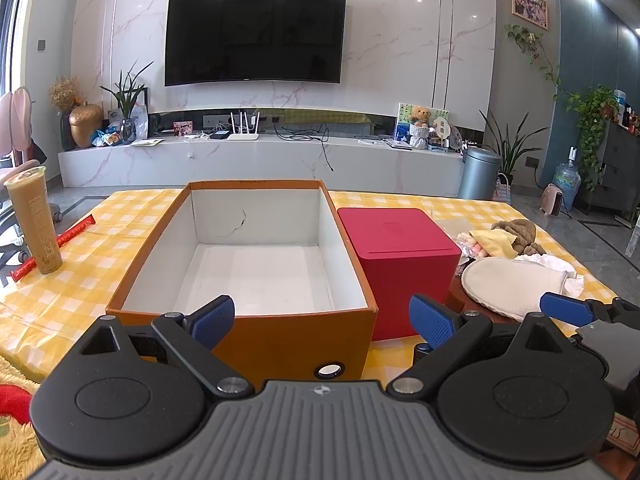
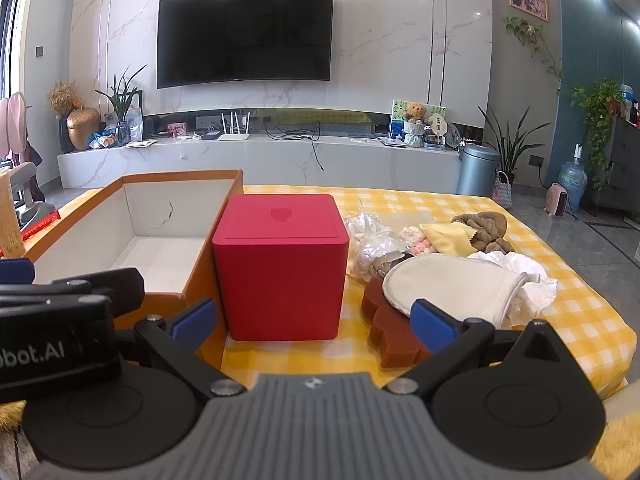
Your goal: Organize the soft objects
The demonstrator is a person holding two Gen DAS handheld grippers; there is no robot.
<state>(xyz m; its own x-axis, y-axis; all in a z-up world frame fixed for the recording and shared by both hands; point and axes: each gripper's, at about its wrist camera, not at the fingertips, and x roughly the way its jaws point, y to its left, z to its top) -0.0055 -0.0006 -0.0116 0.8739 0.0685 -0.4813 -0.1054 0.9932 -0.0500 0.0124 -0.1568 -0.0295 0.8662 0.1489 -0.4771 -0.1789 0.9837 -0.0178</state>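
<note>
The checked surface carries an empty cardboard box, a red box and, right of it, the soft pile. Both grippers, left and right, hover with jaws apart, empty. The right should pinch the white mitt at its edge, lifting clear.

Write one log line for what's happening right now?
left gripper: open, empty | right gripper: open, empty | box: empty | soft pile: untouched, right of red cube

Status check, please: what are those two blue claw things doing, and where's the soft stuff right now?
Left gripper, right gripper: jaws open, empty. Soft pile untouched on table; orange box empty. Red box stands between them.
</note>
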